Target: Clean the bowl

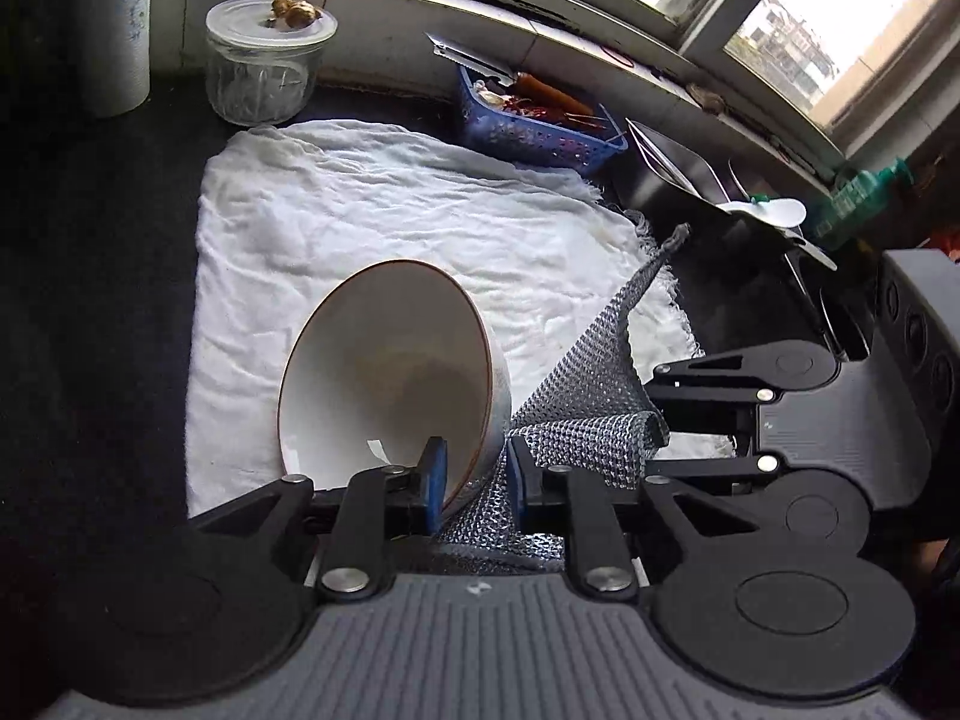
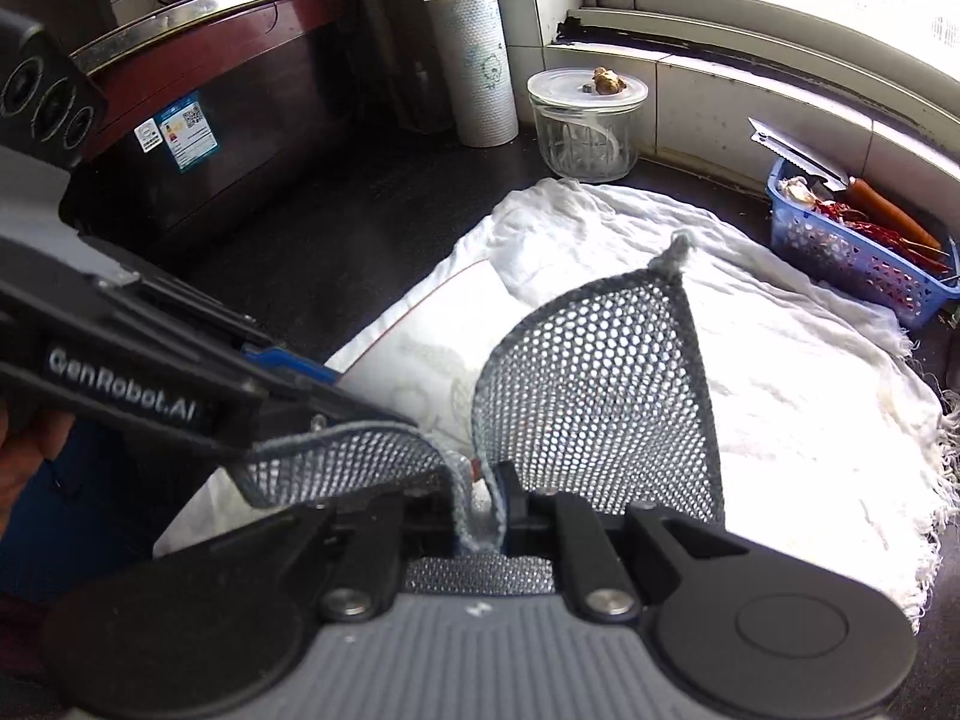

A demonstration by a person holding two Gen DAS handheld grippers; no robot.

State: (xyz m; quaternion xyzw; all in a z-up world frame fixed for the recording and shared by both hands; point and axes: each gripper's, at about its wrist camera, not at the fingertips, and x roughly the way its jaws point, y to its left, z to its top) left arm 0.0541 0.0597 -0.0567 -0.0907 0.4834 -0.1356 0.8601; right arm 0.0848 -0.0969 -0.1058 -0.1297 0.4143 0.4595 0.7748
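Observation:
A white bowl [image 1: 384, 372] with a brown rim is tilted on its side above a white cloth [image 1: 372, 204]. My left gripper [image 1: 474, 474] is shut on the bowl's near wall, one blue pad inside and one outside. A grey mesh scrubbing cloth [image 1: 594, 384] hangs against the bowl's outer right side. My right gripper [image 2: 480, 504] is shut on that mesh cloth [image 2: 600, 384], which fans upward in front of the bowl [image 2: 432, 342]. The right gripper's body shows at the right of the left wrist view [image 1: 750, 420].
A glass jar [image 1: 264, 60] with a lid and a paper towel roll [image 2: 474, 66] stand at the back. A blue basket [image 1: 528, 126] with chillies and a knife sits by the window sill. A steel sink [image 1: 678, 174] lies to the right. A dark appliance [image 2: 198, 114] stands at the left.

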